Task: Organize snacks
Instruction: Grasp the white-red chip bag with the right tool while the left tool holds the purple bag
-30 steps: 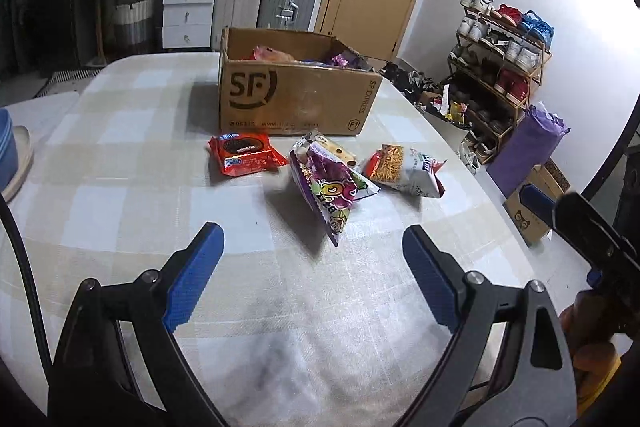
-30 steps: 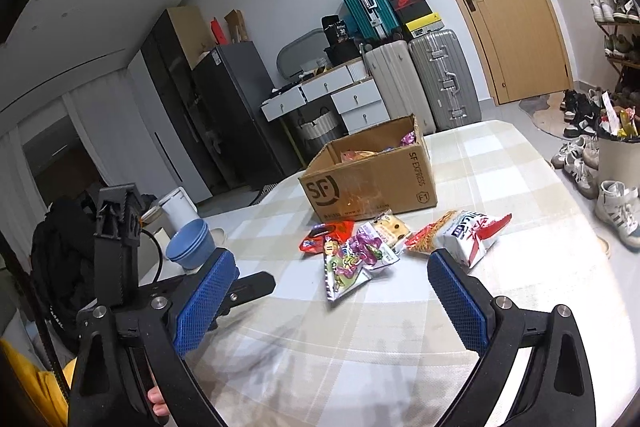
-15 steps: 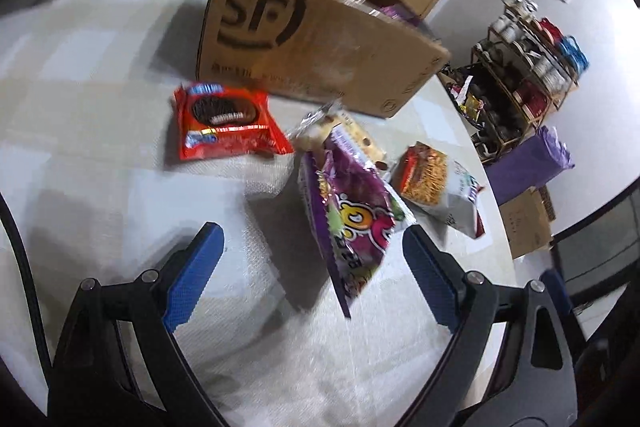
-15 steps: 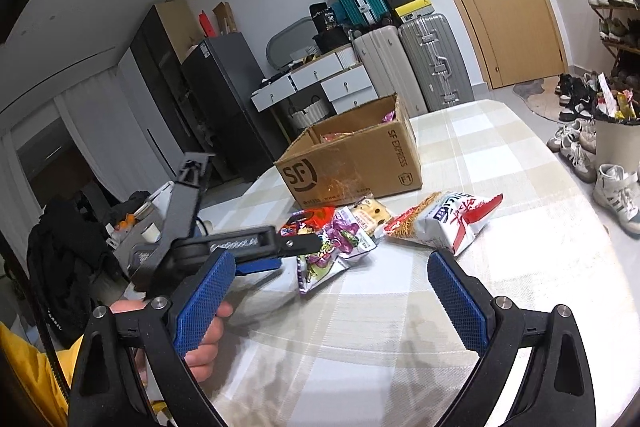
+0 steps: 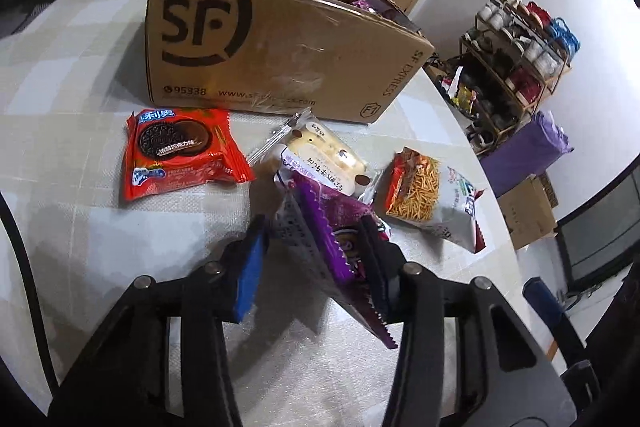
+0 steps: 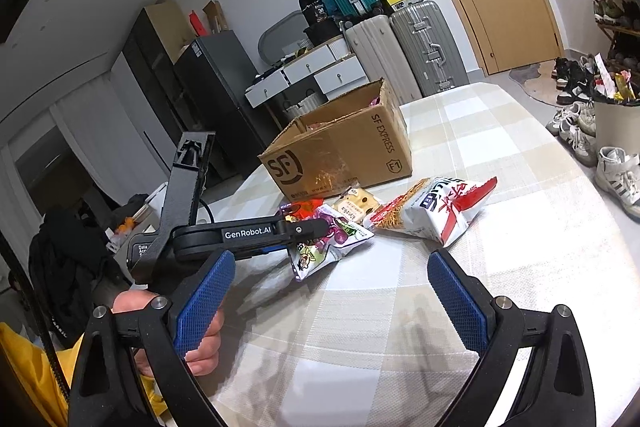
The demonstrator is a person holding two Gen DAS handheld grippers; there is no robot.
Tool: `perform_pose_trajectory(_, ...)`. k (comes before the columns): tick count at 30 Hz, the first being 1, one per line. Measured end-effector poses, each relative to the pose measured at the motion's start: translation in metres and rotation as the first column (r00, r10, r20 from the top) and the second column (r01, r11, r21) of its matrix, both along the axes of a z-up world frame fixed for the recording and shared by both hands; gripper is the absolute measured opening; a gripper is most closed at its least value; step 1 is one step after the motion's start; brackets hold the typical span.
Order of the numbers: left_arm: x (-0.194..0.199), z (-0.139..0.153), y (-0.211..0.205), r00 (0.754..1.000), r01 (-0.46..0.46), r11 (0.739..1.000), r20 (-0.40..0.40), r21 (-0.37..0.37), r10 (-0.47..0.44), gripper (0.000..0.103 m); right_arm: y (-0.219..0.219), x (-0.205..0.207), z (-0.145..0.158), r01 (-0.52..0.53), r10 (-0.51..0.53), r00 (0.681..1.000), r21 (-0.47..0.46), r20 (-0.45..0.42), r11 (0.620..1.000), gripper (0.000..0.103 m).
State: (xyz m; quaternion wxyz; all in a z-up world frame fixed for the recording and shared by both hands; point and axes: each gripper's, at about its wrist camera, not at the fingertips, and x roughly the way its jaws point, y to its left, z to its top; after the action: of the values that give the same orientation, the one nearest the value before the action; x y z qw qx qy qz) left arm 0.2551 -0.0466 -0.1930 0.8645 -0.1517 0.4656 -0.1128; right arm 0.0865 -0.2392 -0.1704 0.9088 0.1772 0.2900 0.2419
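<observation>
My left gripper (image 5: 316, 255) has its jaws around the purple snack bag (image 5: 332, 243) on the table; they are part closed, and I cannot tell if they grip it. The bag also shows in the right wrist view (image 6: 328, 243), with the left gripper (image 6: 320, 227) over it. A red Oreo pack (image 5: 176, 151), a yellow cake pack (image 5: 328, 155) and an orange-and-white chips bag (image 5: 432, 199) lie in front of the open SF cardboard box (image 5: 272, 47), which holds some snacks. My right gripper (image 6: 332, 299) is open and empty, short of the chips bag (image 6: 436, 207).
The checked tablecloth (image 6: 460, 131) covers a rounded table. A shoe rack (image 5: 516, 59) and a purple bag (image 5: 528, 147) stand beyond the table's right edge. Suitcases (image 6: 400, 43) and drawers (image 6: 312, 71) stand behind the box (image 6: 340, 151).
My left gripper has moved forward and down onto the purple bag and its jaws have narrowed around it. The right gripper has stayed open and shifted little.
</observation>
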Motion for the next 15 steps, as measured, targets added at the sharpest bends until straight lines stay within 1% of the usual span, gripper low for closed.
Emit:
perform_pose_trajectory(1, 0.001, -0.001, -0.001, 1.000, 0.007, 1.000, -0.003, -0.005, -0.007, 0.031, 0.000, 0.000, 0.000, 0.000, 0.000, 1.000, 0.001, 0.000, 1.000, 0.099)
perform_pose_trajectory(2, 0.002, -0.002, 0.000, 1.000, 0.017, 1.000, -0.012, -0.019, -0.018, 0.021, 0.000, 0.000, 0.000, 0.000, 0.000, 1.000, 0.002, 0.000, 1.000, 0.099)
perform_pose_trajectory(6, -0.008, -0.003, 0.006, 0.999, 0.036, 0.999, -0.004, -0.041, -0.036, 0.017, 0.000, 0.000, -0.001, 0.003, -0.003, 1.000, 0.005, -0.001, 1.000, 0.099)
perform_pose_trajectory(11, -0.023, 0.002, 0.005, 0.998, 0.064, 0.998, 0.014, -0.028, -0.063, 0.014, 0.000, 0.002, 0.004, 0.010, -0.010, 1.000, -0.021, 0.009, 1.000, 0.099)
perform_pose_trajectory(12, -0.026, 0.004, 0.005, 0.997, 0.072, 0.997, 0.016, -0.035, -0.071, 0.013, 0.000, 0.005, 0.007, 0.015, -0.015, 1.000, -0.040, 0.019, 0.999, 0.099)
perform_pose_trajectory(13, -0.034, 0.006, 0.008, 0.996, 0.084, 0.995, 0.024, -0.058, -0.082, 0.013, -0.001, 0.008, 0.010, 0.022, -0.021, 1.000, -0.056, 0.023, 0.998, 0.099)
perform_pose_trajectory(15, -0.052, 0.013, 0.017, 0.992, 0.113, 0.989, 0.057, -0.092, -0.109, 0.012, -0.004, 0.016, 0.015, 0.039, -0.037, 0.999, -0.082, 0.023, 0.996, 0.099)
